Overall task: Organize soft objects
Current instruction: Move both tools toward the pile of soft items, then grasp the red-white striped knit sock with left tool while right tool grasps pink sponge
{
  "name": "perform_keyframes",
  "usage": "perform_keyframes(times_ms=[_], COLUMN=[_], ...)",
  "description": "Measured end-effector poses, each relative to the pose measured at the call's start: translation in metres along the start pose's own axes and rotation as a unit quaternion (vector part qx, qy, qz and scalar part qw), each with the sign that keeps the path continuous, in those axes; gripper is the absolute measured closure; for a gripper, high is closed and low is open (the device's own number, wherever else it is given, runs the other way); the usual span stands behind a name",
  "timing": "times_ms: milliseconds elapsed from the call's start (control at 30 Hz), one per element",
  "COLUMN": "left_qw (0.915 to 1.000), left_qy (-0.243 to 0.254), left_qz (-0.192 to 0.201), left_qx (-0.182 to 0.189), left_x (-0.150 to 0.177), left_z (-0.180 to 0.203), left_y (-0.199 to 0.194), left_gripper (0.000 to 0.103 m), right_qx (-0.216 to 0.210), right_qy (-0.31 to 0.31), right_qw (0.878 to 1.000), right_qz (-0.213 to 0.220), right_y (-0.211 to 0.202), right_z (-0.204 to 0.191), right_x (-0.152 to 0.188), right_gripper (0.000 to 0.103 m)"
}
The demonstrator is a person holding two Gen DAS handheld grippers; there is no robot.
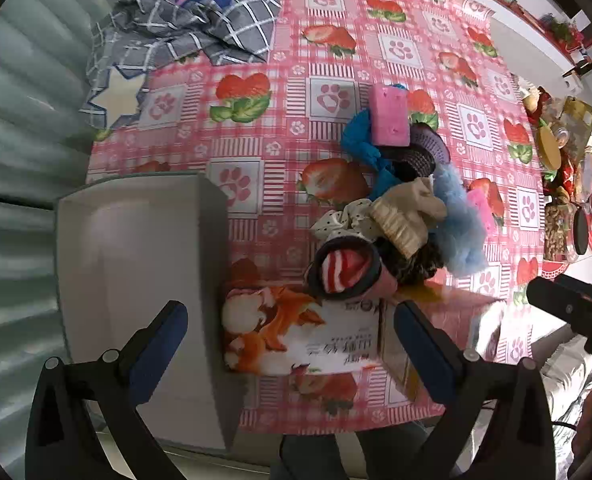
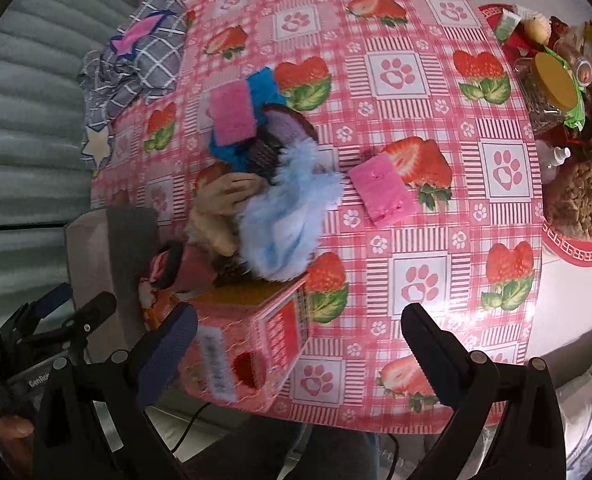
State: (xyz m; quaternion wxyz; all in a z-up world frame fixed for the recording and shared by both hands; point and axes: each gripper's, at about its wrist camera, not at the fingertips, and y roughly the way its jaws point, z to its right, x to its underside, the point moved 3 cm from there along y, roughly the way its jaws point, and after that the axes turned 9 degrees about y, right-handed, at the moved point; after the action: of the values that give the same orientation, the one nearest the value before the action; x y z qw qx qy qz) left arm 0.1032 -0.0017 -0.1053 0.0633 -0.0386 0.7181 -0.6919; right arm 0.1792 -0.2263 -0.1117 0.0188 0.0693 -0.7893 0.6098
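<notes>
A heap of soft things lies mid-table: a pink sponge [image 1: 389, 120] on a blue cloth [image 1: 359, 140], a purple knit piece [image 1: 423, 150], a beige sock [image 1: 407, 212], a fluffy light-blue piece [image 2: 288, 220], a dotted scrunchie [image 1: 337, 220] and a red-striped roll in a dark band [image 1: 343, 268]. A second pink sponge [image 2: 383, 190] lies apart to the right. A printed carton [image 1: 307, 336] stands at the near edge, and a grey bin [image 1: 136, 264] stands left of it. My left gripper [image 1: 292, 344] hangs open above the carton. My right gripper [image 2: 299, 348] is open over the carton's right end, empty.
A grey checked cloth [image 1: 192, 24] with pink and white star patches is bunched at the far left corner. Jars and snack packets [image 2: 567, 112] crowd the right side on a red mat. The strawberry tablecloth [image 1: 335, 60] covers the table; a corrugated wall [image 1: 20, 128] runs along the left.
</notes>
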Motion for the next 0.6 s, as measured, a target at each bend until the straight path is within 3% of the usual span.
perform_keyframes(times_ms=[233,600], left_qw=[0.9990,0.9952], left_qy=[-0.018,-0.016], left_qz=[-0.035,-0.094], left_qx=[0.022,0.020], left_x=[-0.016,-0.027], left_z=[0.002,0.015], left_y=[0.036,0.085], left_gripper=[0.000,0.000], right_qx=[0.015,0.129], right_qy=[0.005,-0.054], right_qw=[1.000,0.990], right_qz=[-0.010,-0.016], right_y=[0.020,0.079], right_z=[0.025,0.064], right_x=[-0.025,-0.073], right_gripper=[0.000,0.000])
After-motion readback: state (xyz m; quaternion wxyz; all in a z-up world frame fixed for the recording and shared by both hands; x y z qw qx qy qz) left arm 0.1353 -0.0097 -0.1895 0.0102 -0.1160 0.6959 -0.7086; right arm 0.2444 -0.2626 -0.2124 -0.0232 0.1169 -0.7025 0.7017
